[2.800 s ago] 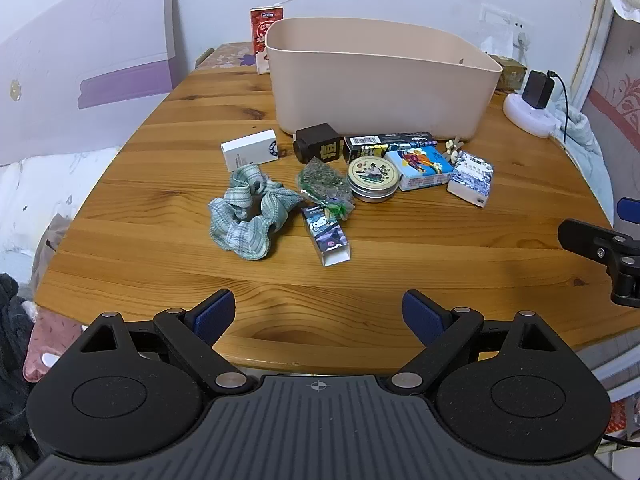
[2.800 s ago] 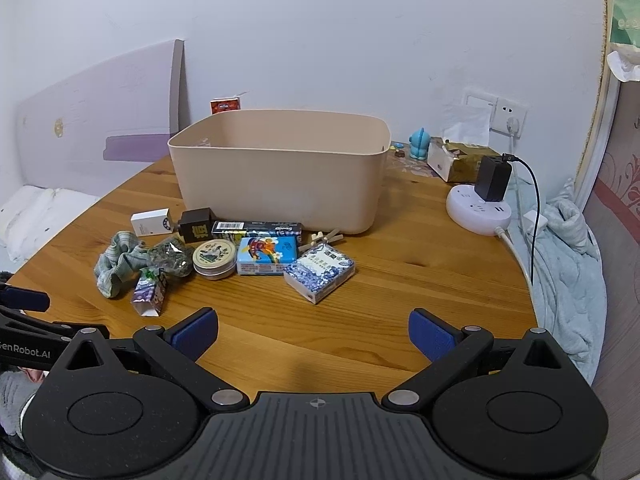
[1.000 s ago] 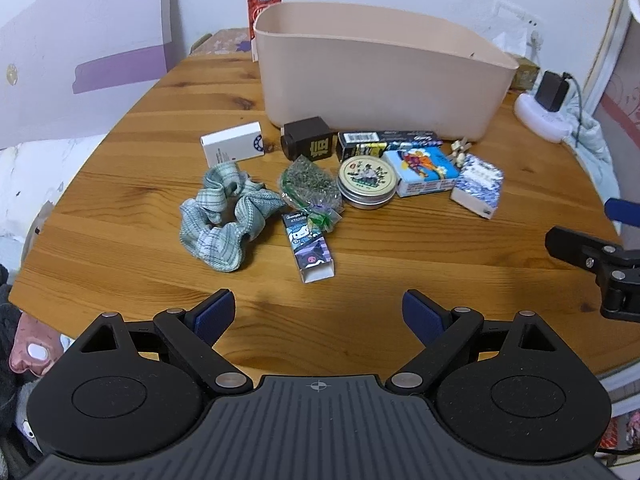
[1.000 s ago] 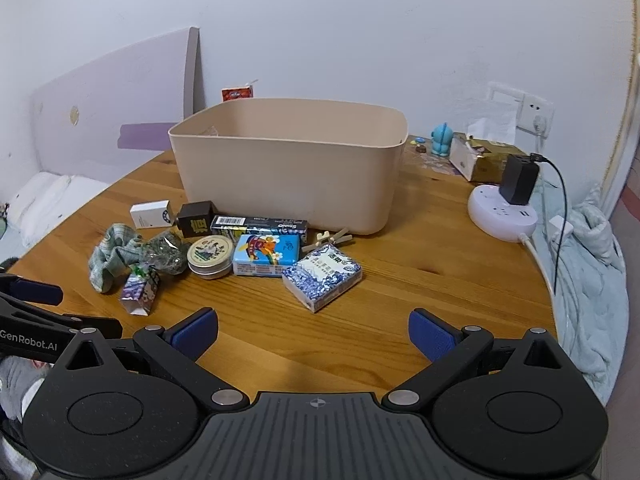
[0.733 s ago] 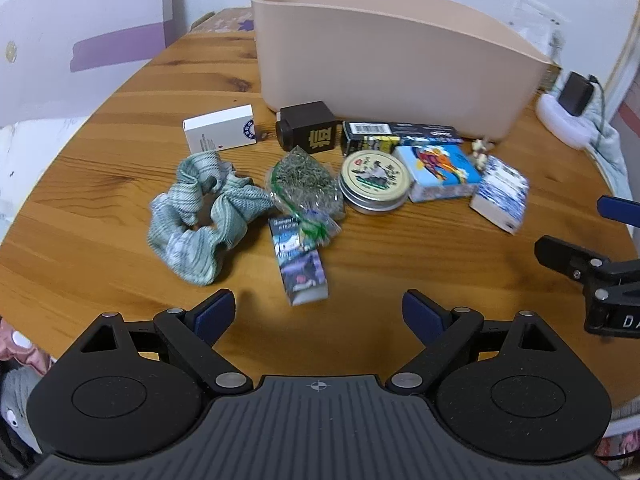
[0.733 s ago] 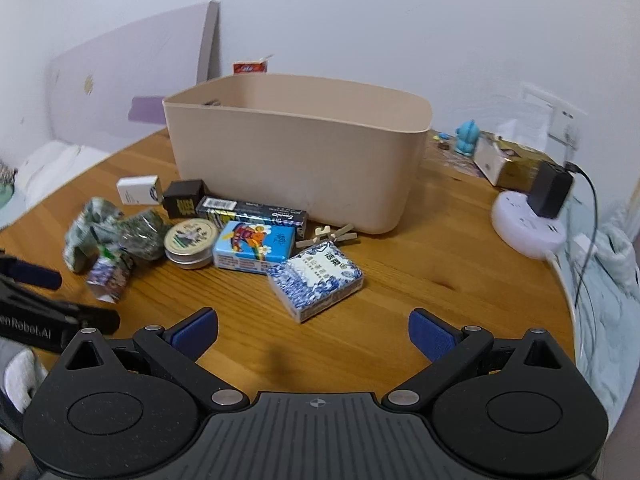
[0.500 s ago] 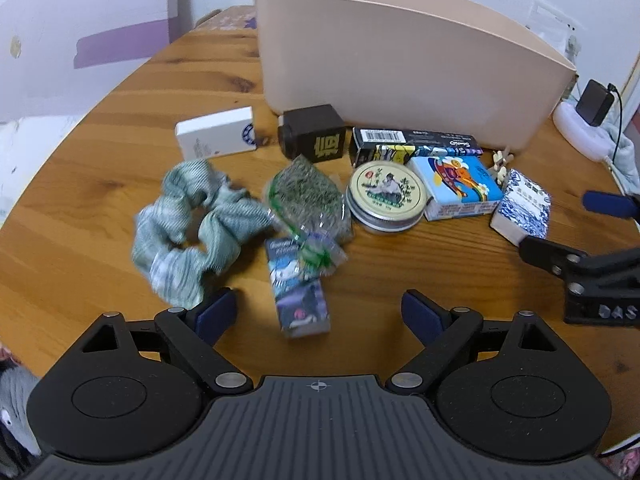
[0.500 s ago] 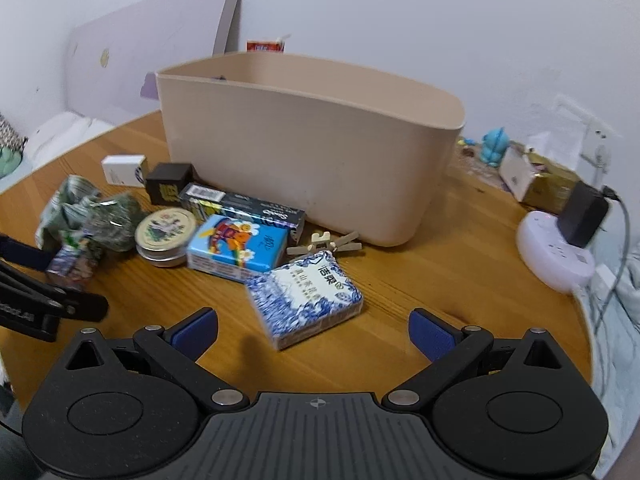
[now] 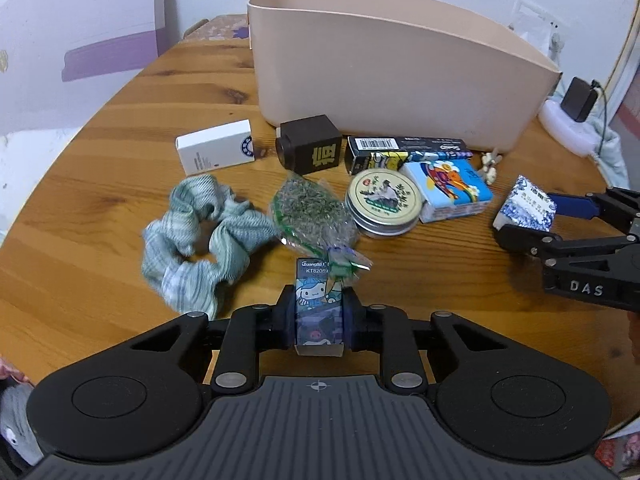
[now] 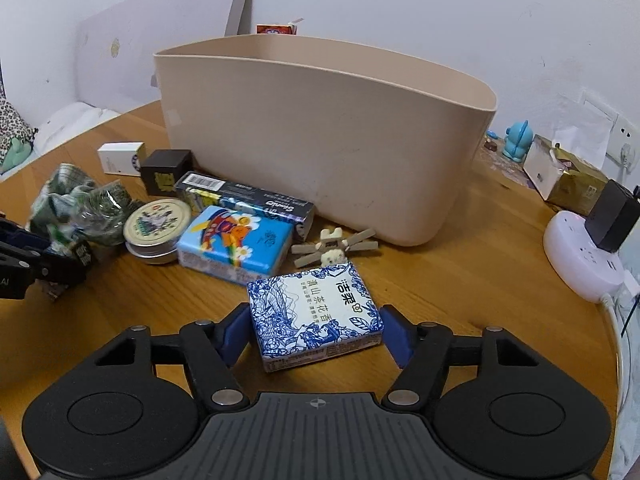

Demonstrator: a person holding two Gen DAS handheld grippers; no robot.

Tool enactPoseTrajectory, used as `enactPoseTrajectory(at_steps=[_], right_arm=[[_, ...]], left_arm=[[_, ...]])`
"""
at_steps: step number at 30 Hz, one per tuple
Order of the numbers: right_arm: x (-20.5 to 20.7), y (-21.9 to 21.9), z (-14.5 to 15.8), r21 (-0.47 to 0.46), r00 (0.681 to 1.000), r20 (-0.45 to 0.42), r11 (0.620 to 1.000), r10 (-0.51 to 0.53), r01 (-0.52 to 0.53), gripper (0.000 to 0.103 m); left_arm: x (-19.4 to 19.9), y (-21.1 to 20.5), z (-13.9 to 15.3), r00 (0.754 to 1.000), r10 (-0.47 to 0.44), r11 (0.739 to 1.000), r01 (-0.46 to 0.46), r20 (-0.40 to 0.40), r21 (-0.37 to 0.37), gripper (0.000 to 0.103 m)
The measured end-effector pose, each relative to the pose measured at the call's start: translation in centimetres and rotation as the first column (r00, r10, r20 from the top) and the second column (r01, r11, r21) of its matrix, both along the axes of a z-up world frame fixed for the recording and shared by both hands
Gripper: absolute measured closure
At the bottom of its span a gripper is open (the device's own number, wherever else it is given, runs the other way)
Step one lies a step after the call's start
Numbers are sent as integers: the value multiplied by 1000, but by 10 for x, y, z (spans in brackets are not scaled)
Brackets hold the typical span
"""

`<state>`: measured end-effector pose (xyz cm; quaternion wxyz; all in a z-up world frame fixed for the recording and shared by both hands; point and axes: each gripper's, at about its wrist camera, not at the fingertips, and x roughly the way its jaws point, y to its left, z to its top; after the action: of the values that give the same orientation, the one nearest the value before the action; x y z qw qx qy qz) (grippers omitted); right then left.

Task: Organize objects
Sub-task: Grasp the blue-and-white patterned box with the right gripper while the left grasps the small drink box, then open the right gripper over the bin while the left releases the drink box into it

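Observation:
My left gripper [image 9: 319, 316] is shut on a small cartoon-printed box [image 9: 319, 312] lying on the wooden table [image 9: 120, 128]. My right gripper [image 10: 316, 338] has its jaws around a blue-and-white tissue pack [image 10: 316, 316], with small gaps on both sides; that pack also shows in the left wrist view [image 9: 524, 208]. The beige bin [image 10: 320, 136] stands behind a row of items: white box [image 9: 216, 152], black box [image 9: 310, 148], long dark box [image 9: 404, 150], round tin [image 9: 382, 202], blue tissue pack [image 9: 450, 190], herb bag [image 9: 312, 212], green scrunchie [image 9: 200, 232].
A small wooden clip with a bear [image 10: 334, 246] lies between the bin and the blue-and-white pack. A white power strip with a black adapter [image 10: 588, 248] sits at the right edge. A gold tissue box [image 10: 568, 176] and a blue figurine [image 10: 518, 142] stand at the back right.
Both grippers have moved forward and down to the table. The left one has shut on the cartoon box. The right one has narrowed around the blue-and-white tissue pack.

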<state>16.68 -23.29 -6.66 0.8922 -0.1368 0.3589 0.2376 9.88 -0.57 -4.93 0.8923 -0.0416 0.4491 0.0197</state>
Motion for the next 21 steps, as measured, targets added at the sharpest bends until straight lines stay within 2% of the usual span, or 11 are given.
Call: enactPoseTrajectory(at_steps=[5,9,16,18,21], right_arm=[[-18,-8,29,41,998,51,999,-24,22,37],[-28,-14,63,87,990,132,995,-53,42,37],[-5,-12,113,156,963,241,984,-123,87,37],[8,-10,122,171,956,256,980,-142,99,37],[35,-4,129,176,953,255,977,-165,122,37]], left_arm=[[-18,1,28,997,-34,999,34,68,1,80],[-18,-3,66,981,-70,996,60,179,60,80],[30,-14,122,940,-118,990,86,321,113,80],[52,-19,128,934,-129,989,97,332,111,80],[94,-28,127,940,-130,988,96,316,121,80]])
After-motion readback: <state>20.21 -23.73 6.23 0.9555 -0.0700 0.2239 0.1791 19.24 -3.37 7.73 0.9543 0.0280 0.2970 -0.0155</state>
